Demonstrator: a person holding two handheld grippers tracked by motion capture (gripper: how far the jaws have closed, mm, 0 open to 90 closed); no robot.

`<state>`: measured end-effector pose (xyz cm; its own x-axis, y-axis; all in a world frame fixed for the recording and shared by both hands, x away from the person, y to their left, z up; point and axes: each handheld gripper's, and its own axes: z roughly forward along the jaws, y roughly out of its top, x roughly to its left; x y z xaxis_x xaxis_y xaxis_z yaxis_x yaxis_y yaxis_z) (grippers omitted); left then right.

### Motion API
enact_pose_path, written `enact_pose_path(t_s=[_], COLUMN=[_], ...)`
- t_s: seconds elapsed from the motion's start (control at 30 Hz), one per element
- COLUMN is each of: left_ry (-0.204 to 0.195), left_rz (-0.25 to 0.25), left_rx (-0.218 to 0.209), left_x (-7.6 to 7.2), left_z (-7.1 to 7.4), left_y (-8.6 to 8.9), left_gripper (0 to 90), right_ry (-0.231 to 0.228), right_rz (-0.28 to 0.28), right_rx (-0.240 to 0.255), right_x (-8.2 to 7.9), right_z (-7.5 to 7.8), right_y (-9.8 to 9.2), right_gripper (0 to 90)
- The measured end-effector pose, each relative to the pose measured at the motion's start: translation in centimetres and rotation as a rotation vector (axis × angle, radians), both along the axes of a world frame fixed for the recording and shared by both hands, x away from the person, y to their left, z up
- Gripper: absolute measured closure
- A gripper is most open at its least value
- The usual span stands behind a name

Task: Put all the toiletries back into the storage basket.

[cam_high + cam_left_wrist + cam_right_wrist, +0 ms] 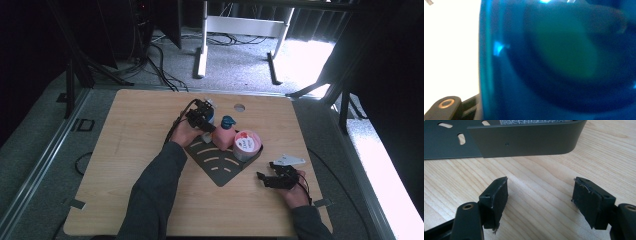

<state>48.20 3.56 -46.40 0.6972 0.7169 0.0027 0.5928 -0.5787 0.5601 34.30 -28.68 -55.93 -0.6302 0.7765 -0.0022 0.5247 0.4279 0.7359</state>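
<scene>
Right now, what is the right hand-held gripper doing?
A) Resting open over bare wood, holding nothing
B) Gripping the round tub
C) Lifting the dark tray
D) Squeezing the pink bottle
A: the right hand-held gripper has its jaws spread apart with just the wooden table between them, short of the dark tray.

High view looks down on the table [130, 150] from the person's side. Right gripper view sits low, facing the rack [529, 141] near the frame's top. Left gripper view presses against something blue [554, 62].

Left gripper [202, 119] is held way out with the arm stretched; right gripper [540, 203] is kept low, jaws spread wide.
</scene>
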Motion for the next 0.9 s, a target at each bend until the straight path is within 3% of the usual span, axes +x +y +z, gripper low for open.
enact_pose_path(t_s=[0.47,0.9], left_ry=[0.004,0.020], left_rz=[0.016,0.023], left_rx=[-0.008,0.002], left_x=[0.11,-0.33], left_z=[-0.33,-0.27], left_y=[-0.20,0.30], left_gripper=[53.3,45.7], right_ry=[0.000,0.000], right_rz=[0.001,0.000], right_rx=[-0.001,0.000], right_x=[-0.01,-0.02], right_z=[0.00,0.00], right_y=[0.01,0.02], right_gripper=[28.1,28.1])
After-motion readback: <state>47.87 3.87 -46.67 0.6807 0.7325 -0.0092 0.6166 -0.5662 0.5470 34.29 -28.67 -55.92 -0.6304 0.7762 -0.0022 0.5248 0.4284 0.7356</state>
